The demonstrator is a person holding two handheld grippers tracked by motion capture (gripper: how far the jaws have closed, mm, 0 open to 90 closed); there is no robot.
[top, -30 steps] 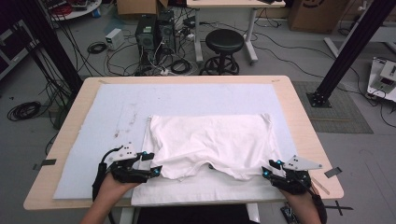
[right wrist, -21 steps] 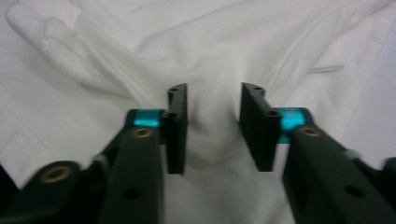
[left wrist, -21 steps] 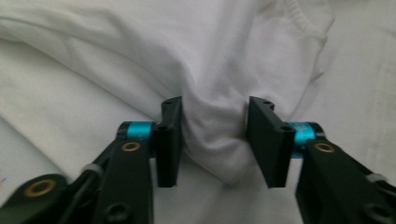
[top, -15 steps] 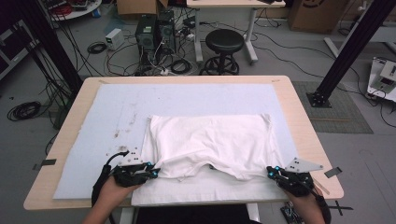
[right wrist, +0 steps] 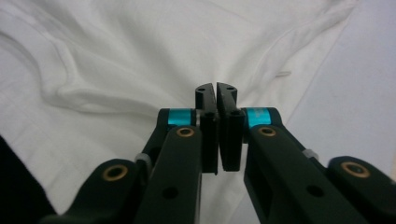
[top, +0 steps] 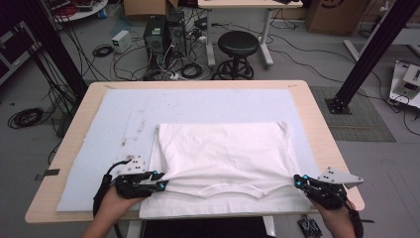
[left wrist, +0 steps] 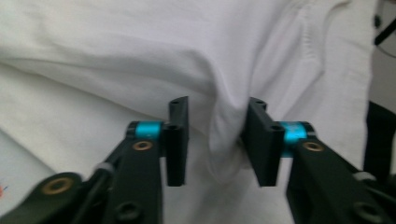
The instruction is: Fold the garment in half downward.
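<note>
Item: white T-shirt [top: 223, 153], folded, lying flat on the pale mat [top: 198, 106], stretched between both tongs.
Handling: judged light, limp, non-fragile; it bunches wherever pinched, so edges and corners are the best holds.
Left gripper [left wrist: 217, 135]: jaws apart, a raised fold of cloth standing between them.
Right gripper [right wrist: 215, 114]: jaws pressed together, apparently clamped on the shirt's near corner.

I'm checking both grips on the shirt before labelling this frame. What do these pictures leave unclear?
- Right gripper, right gripper view: jaws pressed together; any cloth between them is too thin to tell.
- White shirt, high view: its near hem runs past the table edge.
- Left gripper, high view: jaw gap too small.
</note>
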